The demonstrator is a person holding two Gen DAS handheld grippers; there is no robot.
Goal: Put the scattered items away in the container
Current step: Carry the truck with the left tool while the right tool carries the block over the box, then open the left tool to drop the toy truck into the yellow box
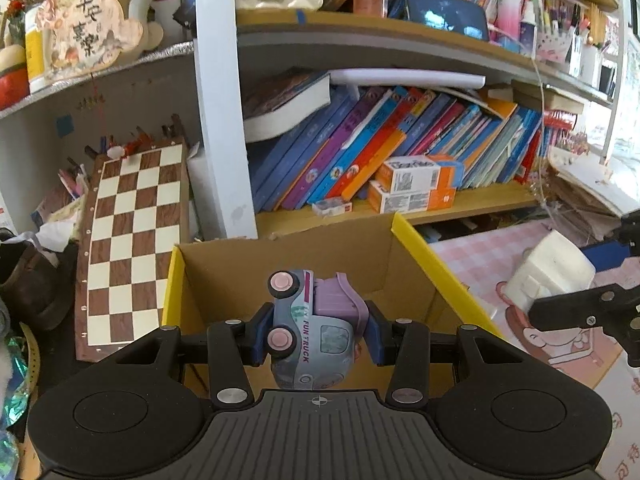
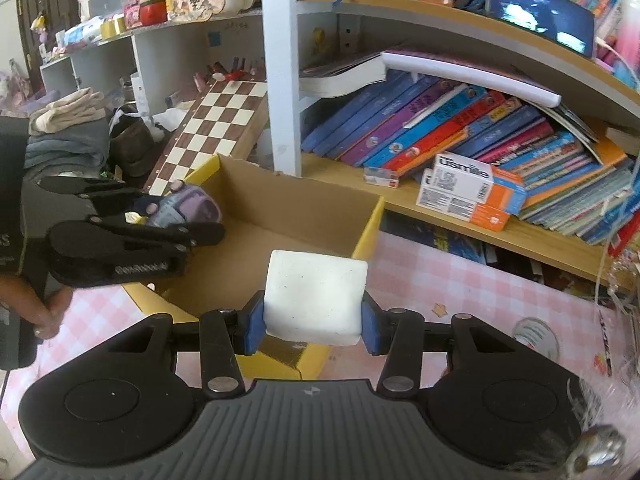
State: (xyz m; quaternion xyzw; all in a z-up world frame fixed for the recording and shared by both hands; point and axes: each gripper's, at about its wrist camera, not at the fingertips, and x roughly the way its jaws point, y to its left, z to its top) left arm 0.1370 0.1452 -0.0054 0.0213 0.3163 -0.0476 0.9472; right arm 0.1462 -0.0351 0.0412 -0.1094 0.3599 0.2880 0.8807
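Bright daylight from right; fisheye-bent edges, corners dark.

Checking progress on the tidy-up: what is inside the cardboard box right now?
The cardboard box shows only bare floor. The toy truck and white block are held above it. Its near part is covered by both.

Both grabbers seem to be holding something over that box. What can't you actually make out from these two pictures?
- Cardboard box floor, left wrist view: hidden behind the toy truck and left gripper.
- White block, right wrist view: its underside faces away.
- Round object, right wrist view: blurred at the picture's edge.
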